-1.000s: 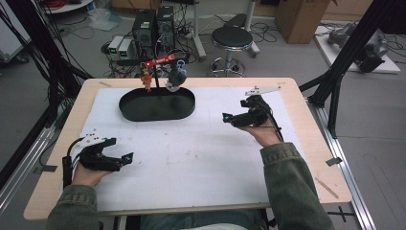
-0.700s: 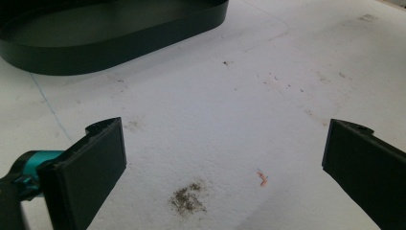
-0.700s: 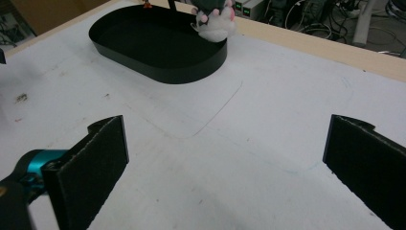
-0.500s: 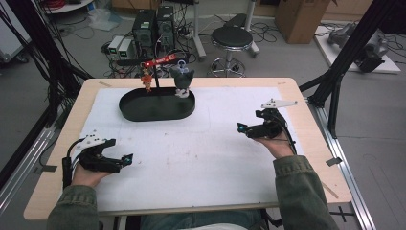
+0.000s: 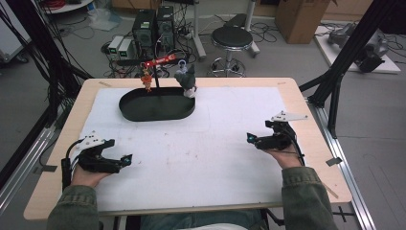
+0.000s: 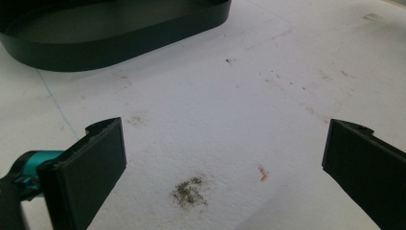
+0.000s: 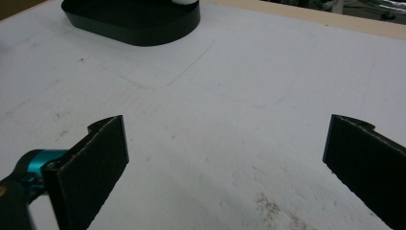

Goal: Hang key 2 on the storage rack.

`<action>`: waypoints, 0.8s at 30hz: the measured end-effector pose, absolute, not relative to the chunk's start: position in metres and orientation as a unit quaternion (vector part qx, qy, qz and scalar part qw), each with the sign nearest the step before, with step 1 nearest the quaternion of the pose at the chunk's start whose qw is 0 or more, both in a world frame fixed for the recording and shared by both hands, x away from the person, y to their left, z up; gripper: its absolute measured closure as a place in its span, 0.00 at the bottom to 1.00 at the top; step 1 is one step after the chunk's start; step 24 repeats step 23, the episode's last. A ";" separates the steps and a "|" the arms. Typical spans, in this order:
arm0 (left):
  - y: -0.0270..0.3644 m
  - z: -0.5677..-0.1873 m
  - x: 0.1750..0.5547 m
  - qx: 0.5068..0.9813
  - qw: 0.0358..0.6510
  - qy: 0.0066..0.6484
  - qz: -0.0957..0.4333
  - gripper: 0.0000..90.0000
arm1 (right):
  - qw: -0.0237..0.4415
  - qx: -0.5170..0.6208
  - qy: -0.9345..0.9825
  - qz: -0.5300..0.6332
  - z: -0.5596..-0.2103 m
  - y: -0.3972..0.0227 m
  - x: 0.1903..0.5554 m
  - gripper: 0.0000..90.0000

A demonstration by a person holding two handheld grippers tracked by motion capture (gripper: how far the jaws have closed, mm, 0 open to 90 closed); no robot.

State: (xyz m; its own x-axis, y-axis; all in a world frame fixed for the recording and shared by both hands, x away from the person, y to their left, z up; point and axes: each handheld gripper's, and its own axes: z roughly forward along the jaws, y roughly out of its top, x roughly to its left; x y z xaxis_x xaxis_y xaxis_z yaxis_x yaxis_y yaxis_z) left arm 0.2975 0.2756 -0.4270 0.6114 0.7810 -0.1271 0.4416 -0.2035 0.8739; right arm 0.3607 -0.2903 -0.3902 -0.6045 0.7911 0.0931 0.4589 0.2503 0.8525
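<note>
A black oval tray (image 5: 143,116) sits at the back left of the white mat, also ahead in the left gripper view (image 6: 119,45) and the right gripper view (image 7: 139,28). A thin post rises from it with a red arm (image 5: 160,61) on top. An orange charm (image 5: 147,79) hangs at the arm's left end and a grey-and-white figure (image 5: 186,80) at its right end. My left gripper (image 5: 125,161) rests open near the front left, its jaws wide over the bare mat (image 6: 222,143). My right gripper (image 5: 251,139) is open at the right, holding nothing (image 7: 225,139).
The white mat (image 5: 210,143) covers most of the wooden table (image 5: 306,91) and carries smudges and faint pencil outlines. Beyond the far edge stand a stool (image 5: 231,37), computer boxes (image 5: 153,24) and cables. Black frame struts (image 5: 344,62) rise at the right.
My right gripper has drawn back from near the tray toward the front right, open and empty. The grey figure hangs on the stand and has settled a little right. The left gripper stayed put.
</note>
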 end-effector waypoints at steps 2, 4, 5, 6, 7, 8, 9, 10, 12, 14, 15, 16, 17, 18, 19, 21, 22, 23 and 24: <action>0.277 -0.427 0.297 0.755 0.484 0.406 0.176 0.02 | 0.188 0.411 0.760 0.468 -0.393 -0.296 0.356 0.01; 0.278 -0.427 0.296 0.752 0.485 0.409 0.179 0.02 | 0.189 0.417 0.753 0.473 -0.396 -0.302 0.352 0.01; 0.278 -0.426 0.296 0.750 0.485 0.411 0.181 0.02 | 0.190 0.415 0.753 0.474 -0.396 -0.303 0.351 0.01; 0.278 -0.426 0.296 0.750 0.486 0.411 0.181 0.02 | 0.191 0.415 0.752 0.475 -0.398 -0.306 0.349 0.01; 0.279 -0.426 0.296 0.750 0.486 0.411 0.182 0.02 | 0.192 0.417 0.751 0.475 -0.399 -0.308 0.347 0.01; 0.279 -0.426 0.296 0.749 0.486 0.411 0.182 0.02 | 0.193 0.420 0.749 0.474 -0.400 -0.309 0.344 0.01; 0.279 -0.427 0.296 0.750 0.484 0.412 0.183 0.02 | 0.199 0.420 0.748 0.474 -0.401 -0.311 0.342 0.01; 0.279 -0.427 0.296 0.749 0.484 0.414 0.183 0.02 | 0.196 0.423 0.746 0.475 -0.403 -0.312 0.339 0.01; 0.280 -0.427 0.297 0.750 0.482 0.414 0.184 0.02 | 0.194 0.421 0.749 0.474 -0.407 -0.315 0.334 0.01; 0.280 -0.427 0.297 0.750 0.482 0.413 0.185 0.02 | 0.188 0.419 0.754 0.470 -0.411 -0.316 0.328 0.01; 0.280 -0.427 0.297 0.750 0.483 0.412 0.185 0.02 | 0.186 0.420 0.757 0.465 -0.414 -0.317 0.327 0.01; 0.280 -0.427 0.297 0.750 0.483 0.412 0.185 0.02 | 0.184 0.420 0.760 0.460 -0.416 -0.317 0.326 0.01; 0.280 -0.427 0.297 0.750 0.483 0.412 0.185 0.02 | 0.185 0.417 0.763 0.459 -0.417 -0.318 0.326 0.01; 0.280 -0.428 0.297 0.750 0.483 0.412 0.184 0.02 | 0.181 0.419 0.763 0.458 -0.418 -0.317 0.325 0.01; 0.280 -0.428 0.297 0.751 0.483 0.411 0.183 0.02 | 0.183 0.418 0.763 0.458 -0.418 -0.317 0.325 0.01; 0.280 -0.428 0.298 0.752 0.482 0.411 0.183 0.02 | 0.191 0.414 0.762 0.460 -0.417 -0.317 0.325 0.01; 0.280 -0.428 0.298 0.751 0.482 0.412 0.184 0.02 | 0.193 0.414 0.761 0.460 -0.417 -0.317 0.325 0.01; 0.280 -0.428 0.298 0.751 0.482 0.412 0.184 0.02 | 0.194 0.411 0.762 0.462 -0.416 -0.316 0.325 0.01; 0.280 -0.428 0.298 0.751 0.482 0.412 0.184 0.02 | 0.194 0.411 0.762 0.462 -0.416 -0.316 0.325 0.01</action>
